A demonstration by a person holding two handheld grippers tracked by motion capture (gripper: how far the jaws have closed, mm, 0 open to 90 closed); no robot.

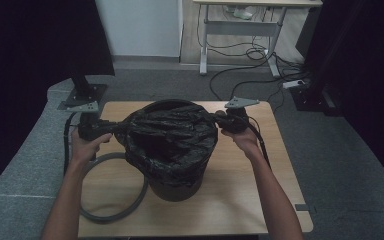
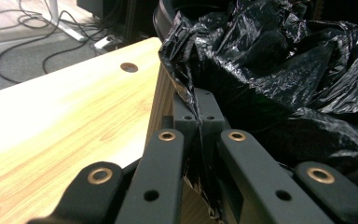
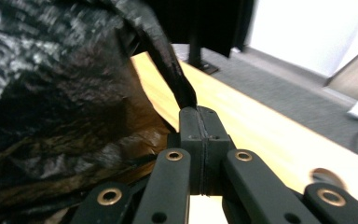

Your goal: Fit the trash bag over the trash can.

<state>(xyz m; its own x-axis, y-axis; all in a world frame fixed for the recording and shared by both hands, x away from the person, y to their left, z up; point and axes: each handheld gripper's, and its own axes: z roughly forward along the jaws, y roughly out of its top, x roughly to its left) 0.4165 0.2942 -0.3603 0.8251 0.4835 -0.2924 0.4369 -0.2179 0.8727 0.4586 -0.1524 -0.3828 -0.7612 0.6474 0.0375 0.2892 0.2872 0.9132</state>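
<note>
While both claws, left (image 1: 114,127) and right (image 1: 219,120), pinch crinkled glossy black bag (image 1: 172,135), its round bin (image 1: 175,187) seems plastic.

1 bin (image 1: 175,187), 1 black bag (image 1: 172,132), 1 grey hose (image 1: 130,200), 1 table (image 1: 240,200), 2 grippers.

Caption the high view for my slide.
Both claws, left and right, pinch opposite edges of a black bin bag lining a bucket on the wooden table.
</note>
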